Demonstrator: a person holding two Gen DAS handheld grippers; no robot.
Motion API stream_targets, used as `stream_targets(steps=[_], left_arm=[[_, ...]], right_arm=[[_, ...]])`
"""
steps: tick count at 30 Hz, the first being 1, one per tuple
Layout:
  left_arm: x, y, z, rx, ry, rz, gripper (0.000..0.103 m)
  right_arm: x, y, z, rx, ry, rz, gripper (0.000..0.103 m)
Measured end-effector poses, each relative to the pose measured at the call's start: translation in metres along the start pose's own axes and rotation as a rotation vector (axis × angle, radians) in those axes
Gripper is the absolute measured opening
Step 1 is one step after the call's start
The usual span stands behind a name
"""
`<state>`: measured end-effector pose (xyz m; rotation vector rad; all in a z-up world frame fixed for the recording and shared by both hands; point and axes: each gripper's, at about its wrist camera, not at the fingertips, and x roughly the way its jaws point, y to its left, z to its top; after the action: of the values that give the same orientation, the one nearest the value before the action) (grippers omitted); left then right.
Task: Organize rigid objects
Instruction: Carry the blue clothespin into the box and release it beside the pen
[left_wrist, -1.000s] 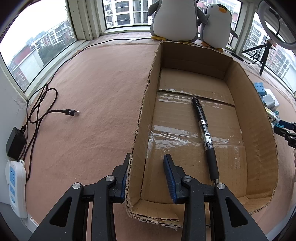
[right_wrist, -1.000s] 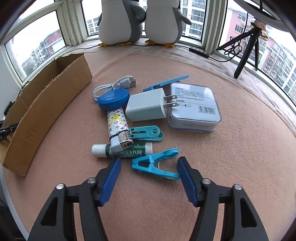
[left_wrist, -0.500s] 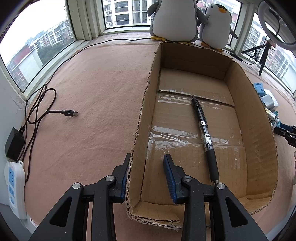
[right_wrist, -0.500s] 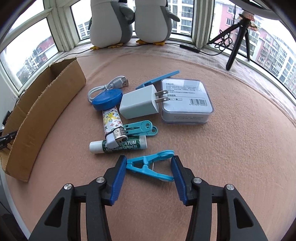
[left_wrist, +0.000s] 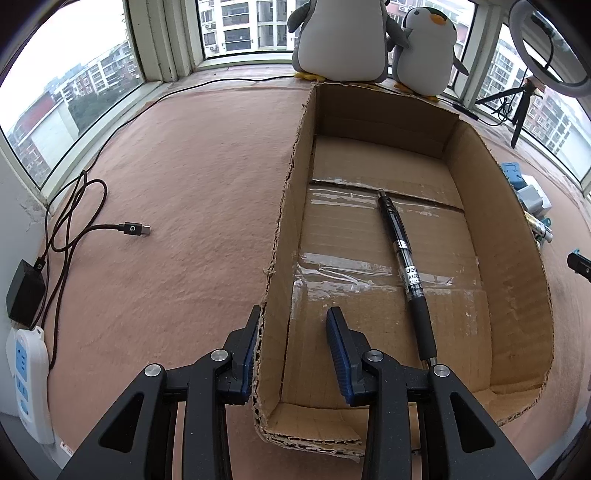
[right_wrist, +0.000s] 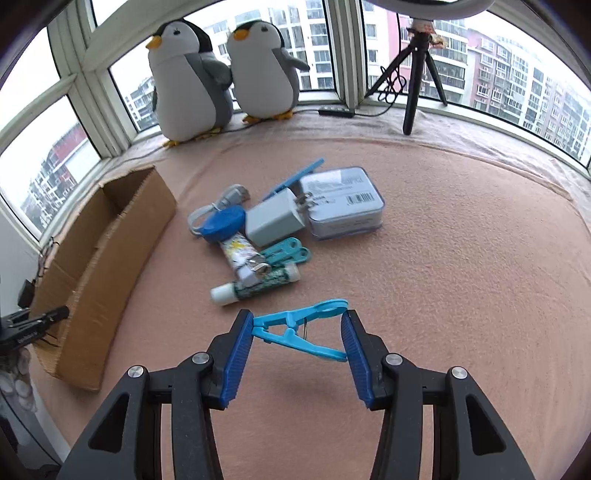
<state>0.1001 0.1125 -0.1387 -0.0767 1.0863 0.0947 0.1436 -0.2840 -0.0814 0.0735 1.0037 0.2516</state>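
My right gripper (right_wrist: 297, 339) is shut on a light blue clothespin (right_wrist: 295, 332), gripped end to end and hanging just above the pink cloth, its shadow beneath. Behind it lies a pile: a lip balm tube (right_wrist: 258, 286), a patterned lighter (right_wrist: 242, 258), a white charger (right_wrist: 275, 218), a grey case (right_wrist: 343, 203), a blue round lid (right_wrist: 223, 223) and teal clips (right_wrist: 288, 254). My left gripper (left_wrist: 291, 347) straddles the left wall of the open cardboard box (left_wrist: 509, 236), outer pad against the wall. A black pen (left_wrist: 406, 266) lies in the box.
Two plush penguins (right_wrist: 221, 81) and a black tripod (right_wrist: 413, 74) stand along the window sill. Left of the box lie a black USB cable (left_wrist: 129, 229) and a white power strip (left_wrist: 27, 384). The box (right_wrist: 110, 251) stands left of the pile.
My right gripper closed on the blue clothespin, lifted it off the cloth and rolled, so the scene looks tilted. The left gripper and the box stayed put.
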Motion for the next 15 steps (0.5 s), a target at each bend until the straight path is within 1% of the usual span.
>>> stream_targets(steps=[6,8,11,15], left_arm=[[0.001,0.002,0.002,0.011,0.000,-0.016,0.036],[0.001,0.003,0.002,0.011,-0.001,-0.022,0.036],[0.001,0.004,0.001,0.009,-0.002,-0.030,0.036],[0.001,0.005,0.000,0.007,-0.004,-0.040,0.036]], right_arm=[[-0.017,0.042,0.001,-0.034,-0.038,0.027,0.045],[-0.022,0.060,0.002,-0.045,-0.050,0.064,0.045],[-0.030,0.086,0.006,-0.063,-0.067,0.098,0.045],[-0.039,0.129,0.011,-0.117,-0.092,0.155,0.045]])
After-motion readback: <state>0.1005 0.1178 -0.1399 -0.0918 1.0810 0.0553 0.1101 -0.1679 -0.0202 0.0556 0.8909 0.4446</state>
